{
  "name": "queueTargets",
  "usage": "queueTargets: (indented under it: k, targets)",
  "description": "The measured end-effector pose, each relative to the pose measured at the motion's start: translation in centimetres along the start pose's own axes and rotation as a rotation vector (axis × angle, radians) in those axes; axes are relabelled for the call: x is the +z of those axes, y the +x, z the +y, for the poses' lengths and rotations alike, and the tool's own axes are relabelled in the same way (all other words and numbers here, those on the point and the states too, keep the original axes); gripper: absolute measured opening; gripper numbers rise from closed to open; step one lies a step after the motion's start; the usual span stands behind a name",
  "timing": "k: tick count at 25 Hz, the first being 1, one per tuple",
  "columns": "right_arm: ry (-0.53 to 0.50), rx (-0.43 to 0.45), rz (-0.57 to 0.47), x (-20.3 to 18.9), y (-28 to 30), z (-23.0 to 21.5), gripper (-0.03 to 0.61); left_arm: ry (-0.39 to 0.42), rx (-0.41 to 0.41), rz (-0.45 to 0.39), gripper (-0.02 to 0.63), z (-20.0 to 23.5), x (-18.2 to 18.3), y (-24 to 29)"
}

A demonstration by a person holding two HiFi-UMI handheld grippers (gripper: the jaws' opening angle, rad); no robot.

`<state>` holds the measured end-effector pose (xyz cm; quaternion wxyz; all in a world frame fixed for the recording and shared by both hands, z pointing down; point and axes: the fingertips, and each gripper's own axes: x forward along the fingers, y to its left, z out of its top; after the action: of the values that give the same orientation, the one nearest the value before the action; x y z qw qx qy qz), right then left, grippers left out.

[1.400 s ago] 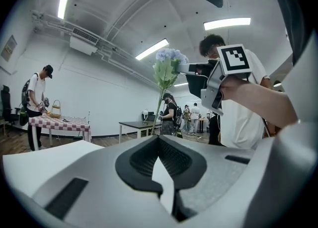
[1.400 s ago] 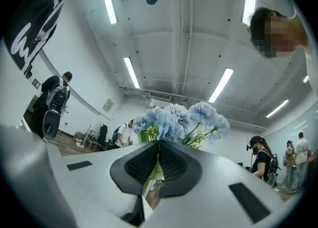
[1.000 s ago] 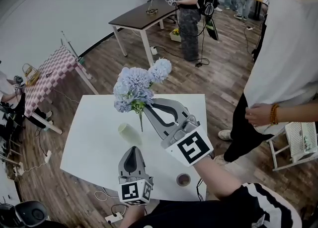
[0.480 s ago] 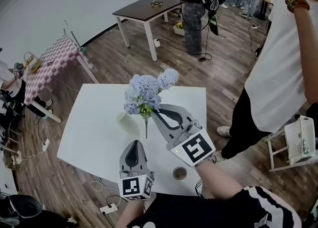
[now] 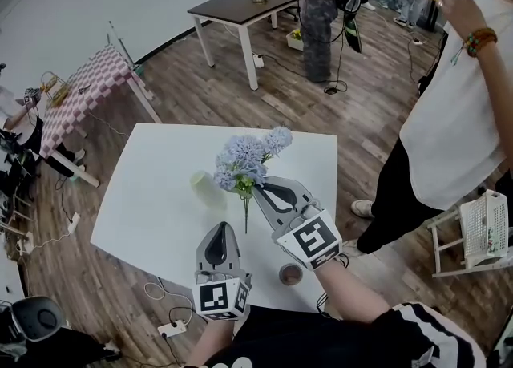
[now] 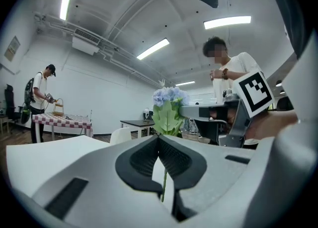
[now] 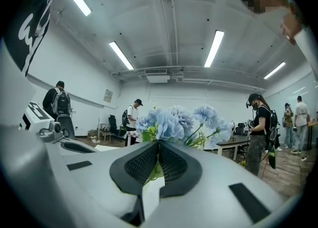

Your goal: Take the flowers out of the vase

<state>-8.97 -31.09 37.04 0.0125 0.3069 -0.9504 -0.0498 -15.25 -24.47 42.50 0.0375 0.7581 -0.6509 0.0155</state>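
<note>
A bunch of pale blue flowers with green leaves hangs over the white table, and its thin stem points down, free of the table. My right gripper is shut on the stems just under the blooms; in the right gripper view the flowers rise right above the closed right gripper. A small pale green vase stands to the left of the bunch, apart from it. Near the table's front edge my left gripper is shut and holds nothing. In the left gripper view the flowers show beyond my left gripper.
A small brown cup stands at the table's front edge by my right arm. A person in a white shirt stands close on the right beside a white basket. A dark table and a checked table stand farther off.
My right gripper has come down with the flowers, so the bunch hangs lower over the table, right of the vase. The left gripper has stayed where it was.
</note>
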Motion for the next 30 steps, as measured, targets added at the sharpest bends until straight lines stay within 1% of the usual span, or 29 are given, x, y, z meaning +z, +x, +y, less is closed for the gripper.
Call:
queueTargets:
  k: [8, 14, 25, 30]
  targets:
    - [0.013, -0.004, 0.079, -4.1, 0.9, -0.3, 0.021, 0.007, -0.004, 0.011, 0.002, 0.1, -0.8, 0.3]
    - [0.038, -0.008, 0.159, -6.9, 2.2, -0.9, 0.021, 0.012, -0.017, 0.014, 0.002, 0.6, -0.5, 1.3]
    - [0.059, -0.004, 0.203, -10.9, 3.8, -1.3, 0.021, 0.021, -0.042, 0.026, 0.002, 0.3, -1.0, 2.9]
    - [0.077, -0.01, 0.266, -13.6, 4.4, -1.7, 0.021, 0.013, -0.04, 0.032, 0.002, 0.4, -1.1, 3.2]
